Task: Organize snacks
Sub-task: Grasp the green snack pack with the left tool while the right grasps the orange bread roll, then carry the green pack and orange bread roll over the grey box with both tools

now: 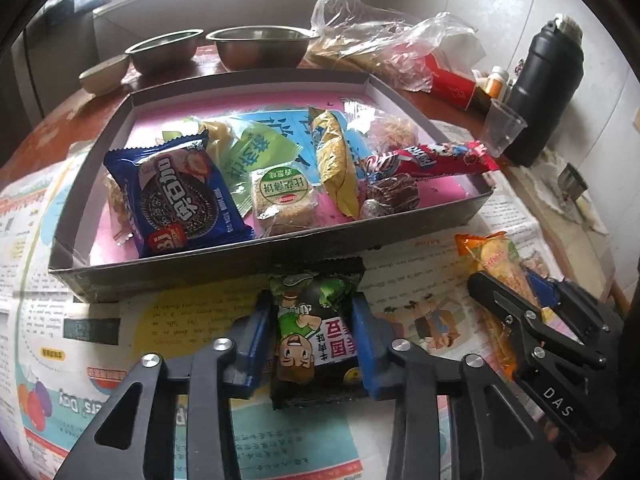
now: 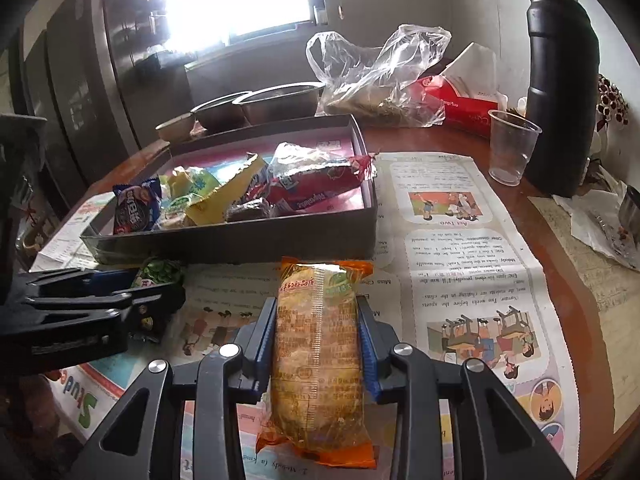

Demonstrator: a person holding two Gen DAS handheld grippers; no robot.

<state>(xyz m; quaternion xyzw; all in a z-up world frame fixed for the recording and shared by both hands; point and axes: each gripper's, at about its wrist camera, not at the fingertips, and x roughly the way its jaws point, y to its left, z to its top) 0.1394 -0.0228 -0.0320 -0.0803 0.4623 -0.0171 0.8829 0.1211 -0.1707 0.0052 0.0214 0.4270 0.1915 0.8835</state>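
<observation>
A shallow dark box (image 1: 168, 272) with a pink floor holds several snacks, among them a blue cookie pack (image 1: 180, 200) and a red bar (image 1: 436, 158). My left gripper (image 1: 314, 310) is shut on a black-and-green snack packet (image 1: 316, 332) just in front of the box's near wall. My right gripper (image 2: 318, 320) is shut on an orange-ended clear bread packet (image 2: 318, 360), also in front of the box (image 2: 240, 240). The right gripper shows in the left wrist view (image 1: 532, 320), the left one in the right wrist view (image 2: 120, 300).
Newspaper (image 2: 460, 260) covers the round wooden table. Behind the box stand metal bowls (image 1: 260, 46), a clear plastic bag (image 1: 380, 40) and a red tissue box (image 2: 460, 108). At the right are a clear plastic cup (image 2: 512, 144) and a black flask (image 2: 560, 80).
</observation>
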